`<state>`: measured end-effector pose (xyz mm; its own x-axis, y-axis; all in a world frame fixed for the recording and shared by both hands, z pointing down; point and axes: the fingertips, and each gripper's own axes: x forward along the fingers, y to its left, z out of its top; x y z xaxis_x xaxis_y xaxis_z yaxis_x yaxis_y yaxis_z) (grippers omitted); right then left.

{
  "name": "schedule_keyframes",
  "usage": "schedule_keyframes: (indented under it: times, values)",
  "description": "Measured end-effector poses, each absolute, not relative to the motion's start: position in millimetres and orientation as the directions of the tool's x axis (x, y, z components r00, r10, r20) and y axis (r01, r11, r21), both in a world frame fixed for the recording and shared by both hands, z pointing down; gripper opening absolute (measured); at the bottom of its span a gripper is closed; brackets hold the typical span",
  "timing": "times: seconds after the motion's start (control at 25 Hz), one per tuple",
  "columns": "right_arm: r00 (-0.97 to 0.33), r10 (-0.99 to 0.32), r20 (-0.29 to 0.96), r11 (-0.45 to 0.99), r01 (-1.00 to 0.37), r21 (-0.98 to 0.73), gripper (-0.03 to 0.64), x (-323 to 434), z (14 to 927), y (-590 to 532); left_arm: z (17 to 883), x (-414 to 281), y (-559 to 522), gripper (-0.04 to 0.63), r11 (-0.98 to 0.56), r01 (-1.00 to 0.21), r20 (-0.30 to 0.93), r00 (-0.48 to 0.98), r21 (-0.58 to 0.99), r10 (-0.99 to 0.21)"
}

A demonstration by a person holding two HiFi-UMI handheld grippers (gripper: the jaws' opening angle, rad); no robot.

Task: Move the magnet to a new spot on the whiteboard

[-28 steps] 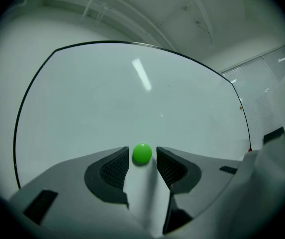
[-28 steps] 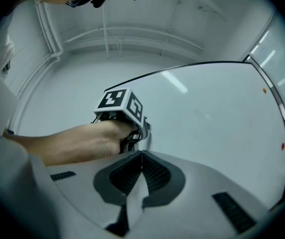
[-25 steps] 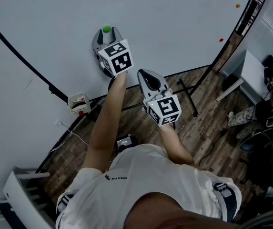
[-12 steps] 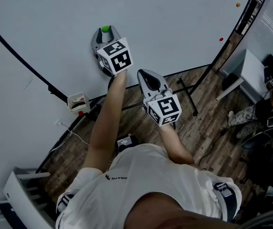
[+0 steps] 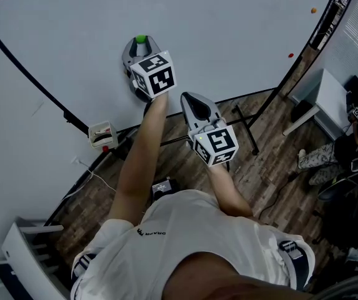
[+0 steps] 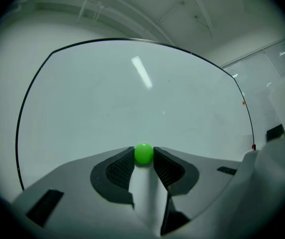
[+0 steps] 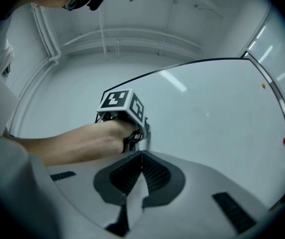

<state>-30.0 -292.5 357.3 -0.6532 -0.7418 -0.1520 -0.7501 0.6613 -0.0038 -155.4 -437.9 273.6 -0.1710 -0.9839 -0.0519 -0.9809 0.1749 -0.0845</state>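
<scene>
Grey jaws of our right gripper [image 7: 142, 154] meet on nothing, short of the board. Ahead, our left gripper [image 6: 143, 152] has just been closing and pinches the green magnet [image 6: 143, 154] against the whiteboard [image 6: 132, 93]. An orange dot [image 5: 313, 9] and a red dot [image 5: 290, 54] sit far right.

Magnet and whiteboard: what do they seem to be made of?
Magnet: probably plastic on the outside, going by its smooth, uniform bright green dome with a soft sheen; any magnetic core isn't visible. Whiteboard: a glossy white coated panel, since it mirrors a light strip; what lies under the coating can't be told.
</scene>
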Motion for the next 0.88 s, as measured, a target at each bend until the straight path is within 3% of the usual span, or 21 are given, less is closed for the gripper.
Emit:
schedule_keyframes:
  times: [0.88]
  values:
    - [-0.656, -0.735, -0.171, 0.668, -0.744, -0.014, 0.014, -25.8, 348.9, -285.7, 274.4, -156.8, -435.7, 0.121, 0.151, -0.987, -0.057, -0.148, -0.053, -0.987]
